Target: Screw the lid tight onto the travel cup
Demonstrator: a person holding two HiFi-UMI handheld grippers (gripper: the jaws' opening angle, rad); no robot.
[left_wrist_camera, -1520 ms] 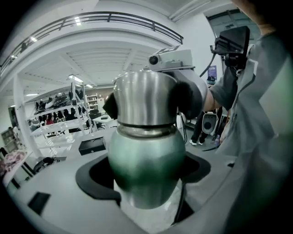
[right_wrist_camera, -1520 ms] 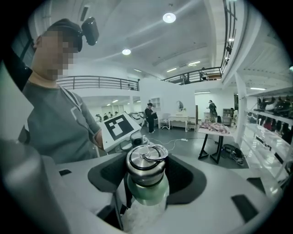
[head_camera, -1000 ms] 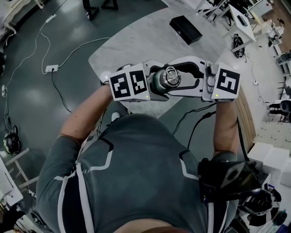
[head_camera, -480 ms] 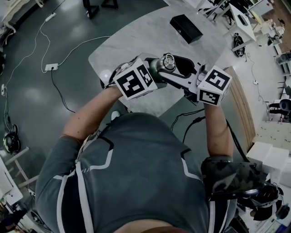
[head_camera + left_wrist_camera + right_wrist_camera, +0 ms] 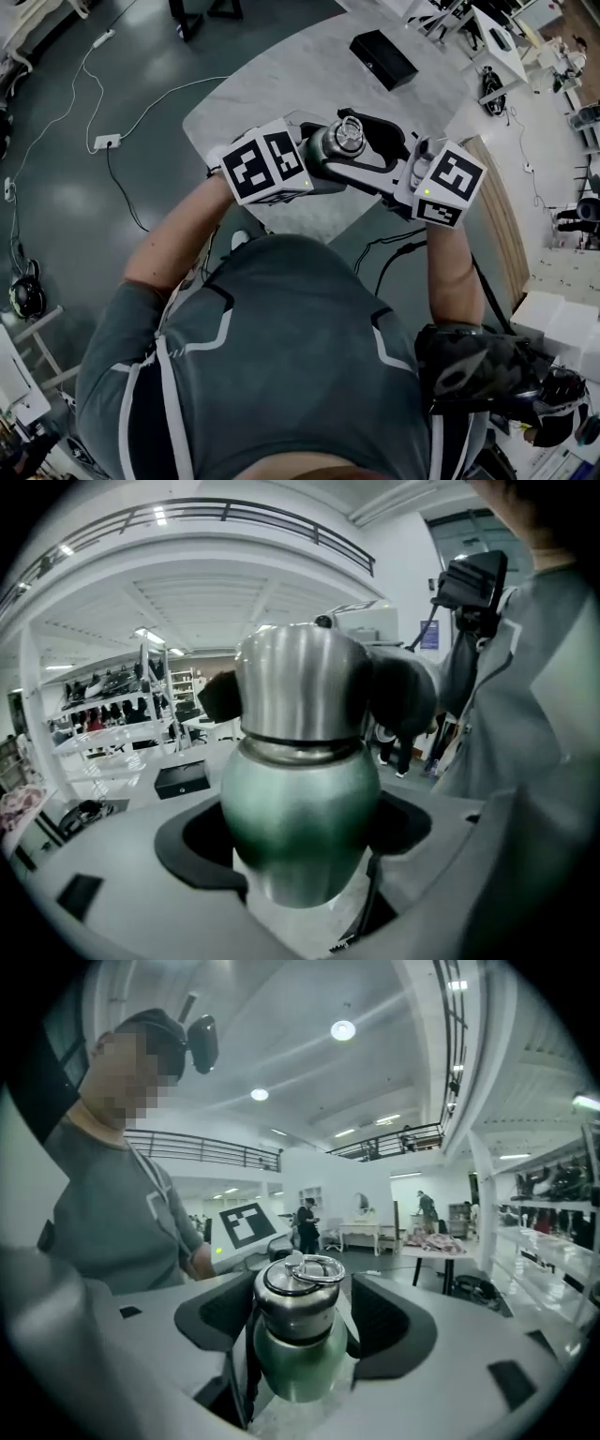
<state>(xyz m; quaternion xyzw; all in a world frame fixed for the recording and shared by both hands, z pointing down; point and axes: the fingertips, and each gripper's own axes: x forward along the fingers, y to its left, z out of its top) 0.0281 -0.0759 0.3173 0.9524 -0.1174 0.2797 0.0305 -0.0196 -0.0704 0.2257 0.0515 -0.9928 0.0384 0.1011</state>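
A travel cup with a green body (image 5: 300, 808) and a steel lid (image 5: 300, 682) is held in the air over the table's near edge. My left gripper (image 5: 300, 855) is shut on the green body, seen in the head view as the left gripper (image 5: 323, 159) reaching in from the left. A ring handle tops the lid (image 5: 295, 1293), which sits on the cup (image 5: 300, 1363). The right gripper (image 5: 305, 1321) straddles the lid; its jaws are opening and a gap shows beside the lid. In the head view the right gripper (image 5: 364, 142) comes in from the right around the lid (image 5: 349, 131).
A pale marble table (image 5: 281, 84) lies beyond the grippers with a black box (image 5: 382, 60) at its far side. A white power strip (image 5: 105, 141) and cables trail on the dark floor at left. Desks and white boxes crowd the right side.
The two grippers have twisted against each other around the cup. The right gripper's cube has swung down and toward the person, and its jaws now stand wider round the lid.
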